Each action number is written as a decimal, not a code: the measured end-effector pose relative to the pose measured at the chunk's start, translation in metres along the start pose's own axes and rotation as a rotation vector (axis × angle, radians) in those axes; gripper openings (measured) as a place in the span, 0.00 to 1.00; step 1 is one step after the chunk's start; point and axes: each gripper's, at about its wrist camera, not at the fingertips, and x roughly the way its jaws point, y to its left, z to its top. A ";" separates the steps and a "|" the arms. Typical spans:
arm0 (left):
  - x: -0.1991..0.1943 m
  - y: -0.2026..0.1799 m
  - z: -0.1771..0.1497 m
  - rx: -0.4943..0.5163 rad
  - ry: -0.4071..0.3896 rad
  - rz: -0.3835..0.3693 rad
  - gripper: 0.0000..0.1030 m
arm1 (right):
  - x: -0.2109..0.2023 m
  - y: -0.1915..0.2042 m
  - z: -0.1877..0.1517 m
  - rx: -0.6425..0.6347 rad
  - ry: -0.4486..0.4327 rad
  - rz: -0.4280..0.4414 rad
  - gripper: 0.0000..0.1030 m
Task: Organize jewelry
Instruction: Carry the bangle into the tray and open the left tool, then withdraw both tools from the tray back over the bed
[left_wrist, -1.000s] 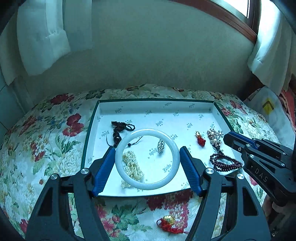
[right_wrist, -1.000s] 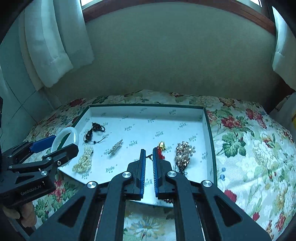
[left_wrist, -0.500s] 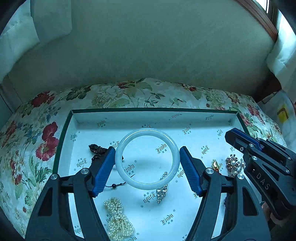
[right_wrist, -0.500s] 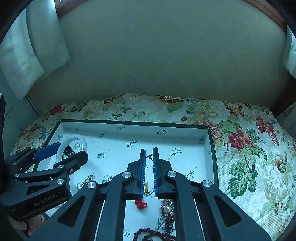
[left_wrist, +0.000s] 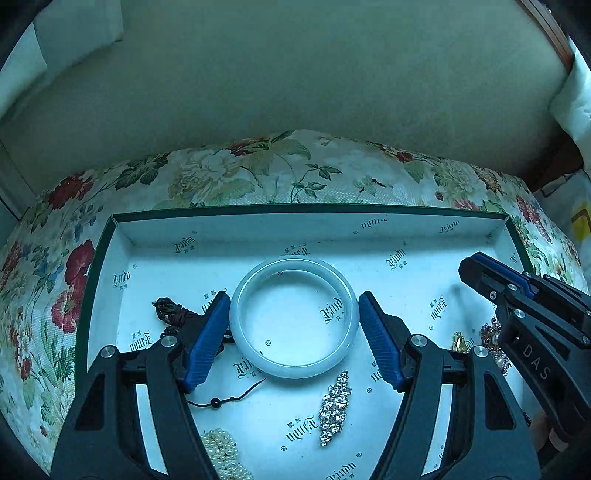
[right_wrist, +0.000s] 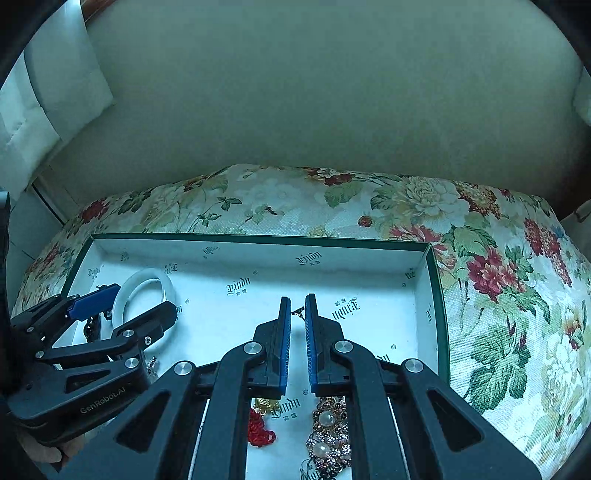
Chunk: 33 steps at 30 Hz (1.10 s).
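Inside one tray (left_wrist: 110, 295) — one white bangle (left_wrist: 294, 317), one rhinestone brooch (left_wrist: 334, 406).

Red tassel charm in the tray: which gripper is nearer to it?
Right. The right gripper is directly over the red tassel charm, which shows under its jaws. The left gripper holds the white bangle toward the tray's other side.

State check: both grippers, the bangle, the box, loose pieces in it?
left gripper: shut on the white bangle, over the box
right gripper: shut, a thin dark piece at its tips
box: open, no lid on
rhinestone clip: flat on the box floor
dark cord: bunched, loose
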 end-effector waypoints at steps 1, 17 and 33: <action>0.001 0.000 0.000 -0.003 0.004 -0.001 0.69 | 0.001 0.000 0.000 0.002 0.003 0.002 0.09; -0.008 0.001 0.003 -0.009 -0.028 -0.010 0.70 | -0.015 -0.006 -0.002 0.044 -0.061 -0.004 0.48; -0.051 0.001 -0.011 0.002 -0.087 -0.036 0.84 | -0.058 -0.006 -0.022 0.052 -0.128 -0.002 0.48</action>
